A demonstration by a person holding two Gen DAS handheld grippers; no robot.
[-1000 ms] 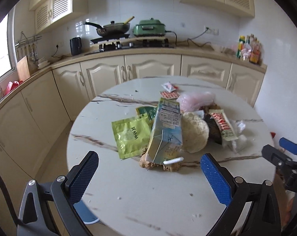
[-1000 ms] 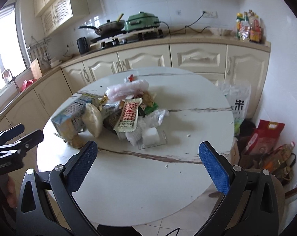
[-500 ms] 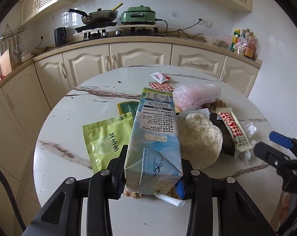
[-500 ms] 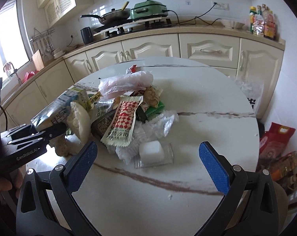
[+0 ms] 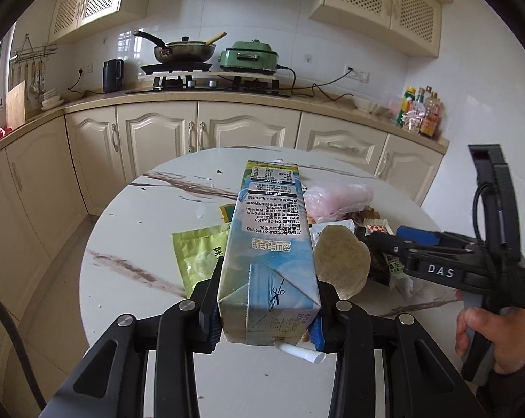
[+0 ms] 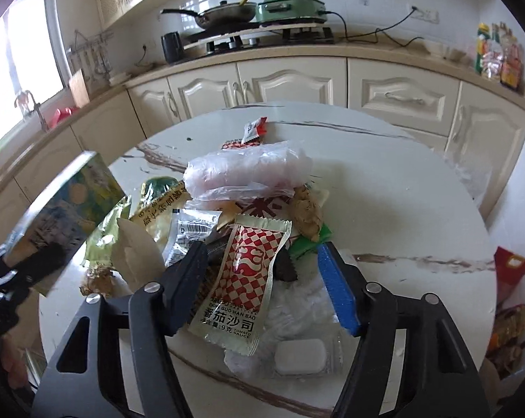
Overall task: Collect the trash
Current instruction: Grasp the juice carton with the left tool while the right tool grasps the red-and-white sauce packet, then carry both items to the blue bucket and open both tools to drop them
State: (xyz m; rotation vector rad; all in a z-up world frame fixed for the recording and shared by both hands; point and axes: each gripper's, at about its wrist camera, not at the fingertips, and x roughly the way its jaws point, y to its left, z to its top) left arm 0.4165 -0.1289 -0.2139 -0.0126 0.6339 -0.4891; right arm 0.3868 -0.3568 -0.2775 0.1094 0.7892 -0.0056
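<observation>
Red-checked tomato sauce sachet (image 6: pixel 247 280) lies lengthwise between right tongs (image 6: pixel 262 271), closing, half-wide, not yet gripping; left tongs (image 5: pixel 267 308) clamp milk carton (image 5: pixel 269 254).

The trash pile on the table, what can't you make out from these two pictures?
- Left wrist view: the milk carton, gripped in the left tool, hides the pile's middle.
- Right wrist view: the carton is blurred at the left edge.
- Right wrist view: whether the right tool, closing around the ketchup packet, presses it yet.
- Bottles on the counter: labels too small.
</observation>
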